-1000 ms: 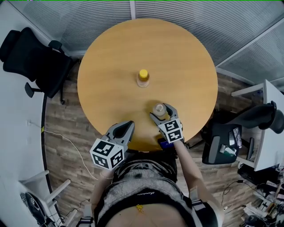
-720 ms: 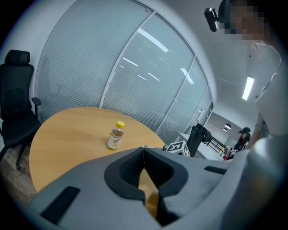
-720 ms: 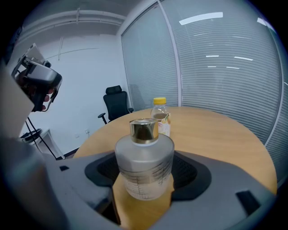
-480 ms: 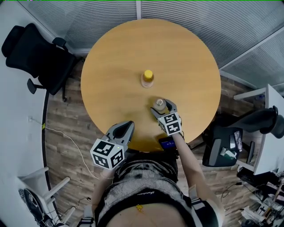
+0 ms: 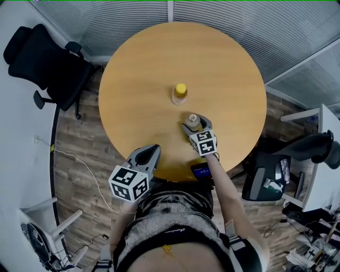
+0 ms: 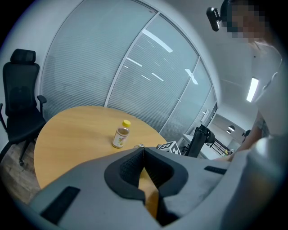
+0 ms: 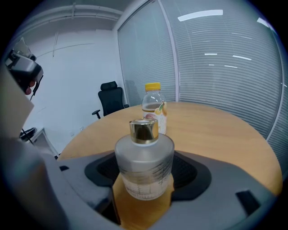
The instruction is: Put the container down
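A frosted glass container (image 5: 192, 120) with a gold cap stands upright between the jaws of my right gripper (image 5: 194, 124), which is shut on it over the round wooden table (image 5: 138, 85). In the right gripper view the container (image 7: 144, 166) fills the gap between both pads (image 7: 185, 170); I cannot tell whether its base touches the tabletop. Just beyond it stands a small yellow-capped juice bottle (image 5: 180, 93) (image 7: 154, 104). My left gripper (image 5: 152, 153) hangs at the table's near edge, jaws shut on nothing (image 6: 143, 152). The juice bottle (image 6: 120, 134) shows ahead of it.
A black office chair (image 5: 42, 58) stands left of the table and another (image 5: 271, 170) at its right. A white desk (image 5: 21, 159) runs along the left. Blind-covered glass walls (image 5: 223, 13) close the far side. Wood floor surrounds the table.
My right gripper has carried the container farther onto the table, closer to the juice bottle. The left gripper has stayed put.
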### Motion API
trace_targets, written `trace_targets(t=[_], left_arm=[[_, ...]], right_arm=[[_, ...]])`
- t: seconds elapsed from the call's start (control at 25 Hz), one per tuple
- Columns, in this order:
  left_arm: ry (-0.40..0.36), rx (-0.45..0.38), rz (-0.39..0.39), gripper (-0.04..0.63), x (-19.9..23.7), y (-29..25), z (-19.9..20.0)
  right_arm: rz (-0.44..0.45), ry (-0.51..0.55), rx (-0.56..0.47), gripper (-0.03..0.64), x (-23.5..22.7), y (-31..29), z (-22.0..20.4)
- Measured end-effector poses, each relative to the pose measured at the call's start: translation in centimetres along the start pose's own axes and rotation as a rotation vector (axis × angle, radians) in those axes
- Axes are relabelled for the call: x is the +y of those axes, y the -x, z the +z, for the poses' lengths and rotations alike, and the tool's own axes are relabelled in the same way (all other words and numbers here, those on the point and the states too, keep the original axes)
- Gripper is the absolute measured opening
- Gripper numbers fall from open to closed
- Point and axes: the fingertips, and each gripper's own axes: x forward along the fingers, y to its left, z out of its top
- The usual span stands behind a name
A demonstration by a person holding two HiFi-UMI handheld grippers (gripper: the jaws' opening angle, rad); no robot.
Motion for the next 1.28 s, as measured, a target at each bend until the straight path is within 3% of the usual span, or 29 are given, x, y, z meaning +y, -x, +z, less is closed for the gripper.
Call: trace_targets(t=[0.84,1.28], left_arm=[[-0.003,0.014,0.006,0.021,1.1,-0.2,-0.3],[-0.002,0.013,-0.007,0.021,0.8,-0.4,-0.2]], right_arm=[[0.002,0.073,0.025,0.336,0.3,-2.1,-1.1],[-0.007,0.029,0.015,0.336,0.2,-1.4,-1.9]])
